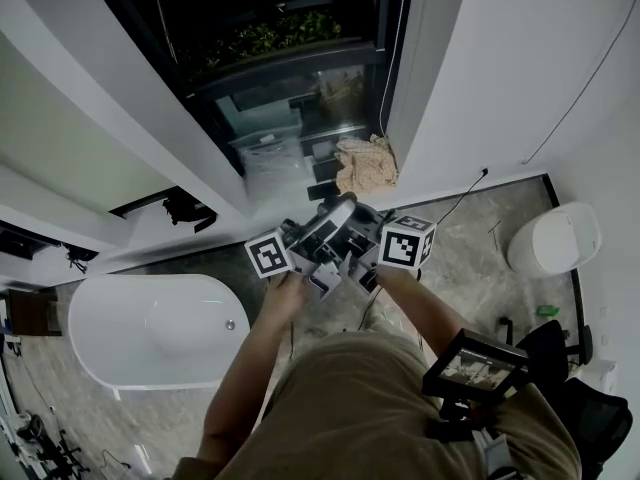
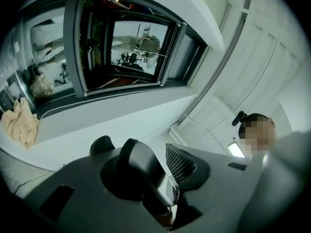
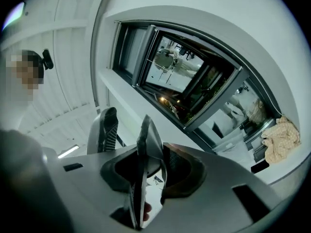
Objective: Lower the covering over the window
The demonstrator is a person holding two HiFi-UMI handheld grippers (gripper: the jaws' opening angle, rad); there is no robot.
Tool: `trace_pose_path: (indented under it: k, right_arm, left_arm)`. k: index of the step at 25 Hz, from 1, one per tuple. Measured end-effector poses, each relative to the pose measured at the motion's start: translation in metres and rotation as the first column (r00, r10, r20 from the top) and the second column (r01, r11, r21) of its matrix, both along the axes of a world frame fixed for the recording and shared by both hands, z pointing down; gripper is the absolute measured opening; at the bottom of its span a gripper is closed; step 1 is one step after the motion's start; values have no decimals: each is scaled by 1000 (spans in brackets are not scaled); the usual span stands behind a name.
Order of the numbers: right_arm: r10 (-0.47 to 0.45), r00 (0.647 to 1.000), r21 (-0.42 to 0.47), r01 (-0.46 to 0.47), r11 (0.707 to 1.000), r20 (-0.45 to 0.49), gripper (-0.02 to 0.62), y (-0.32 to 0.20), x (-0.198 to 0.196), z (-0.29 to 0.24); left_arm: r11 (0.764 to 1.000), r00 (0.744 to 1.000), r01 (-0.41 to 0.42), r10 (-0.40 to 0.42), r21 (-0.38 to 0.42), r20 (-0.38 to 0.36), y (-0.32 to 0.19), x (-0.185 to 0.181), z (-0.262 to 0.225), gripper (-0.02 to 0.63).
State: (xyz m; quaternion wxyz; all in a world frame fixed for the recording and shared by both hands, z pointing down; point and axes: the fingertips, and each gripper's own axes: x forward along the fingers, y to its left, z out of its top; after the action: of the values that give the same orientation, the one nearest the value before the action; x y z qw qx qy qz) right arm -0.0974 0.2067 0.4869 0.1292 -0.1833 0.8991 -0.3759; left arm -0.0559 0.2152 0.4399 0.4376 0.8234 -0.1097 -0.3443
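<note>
Though aimed at the window (image 2: 121, 47) set deep in the white wall (image 2: 126, 113), gripping nothing: left tongs (image 2: 116, 147) and right tongs (image 3: 126, 125) both parted and empty. Judging by the bare, dark-framed glass (image 3: 175, 67), barely begun, with all the lowering left. No covering visible over it; presumably rolled up out of sight at the top.

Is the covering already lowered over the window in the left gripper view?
No, the window is bare all the way down, its glass showing reflections, with nothing drawn over it.
</note>
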Motion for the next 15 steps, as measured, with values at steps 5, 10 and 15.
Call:
trace_pose_path:
  k: [5,10,15]
  right_arm:
    - [36,999,-21,-36,999,23,121,-12,17,5]
    - [51,998,-18,-50,999,28,121,-16,21,2]
    - [40,999,-16,-40,999,20,121,-16,19,4]
  left_arm:
    - [999,999,-36,36,-20,14,-11,18,4,138]
    - [998,999,-54,54,-18,8,-13,22,1,138]
    - [999,999,-44,44,-22,6,-14,20,4,138]
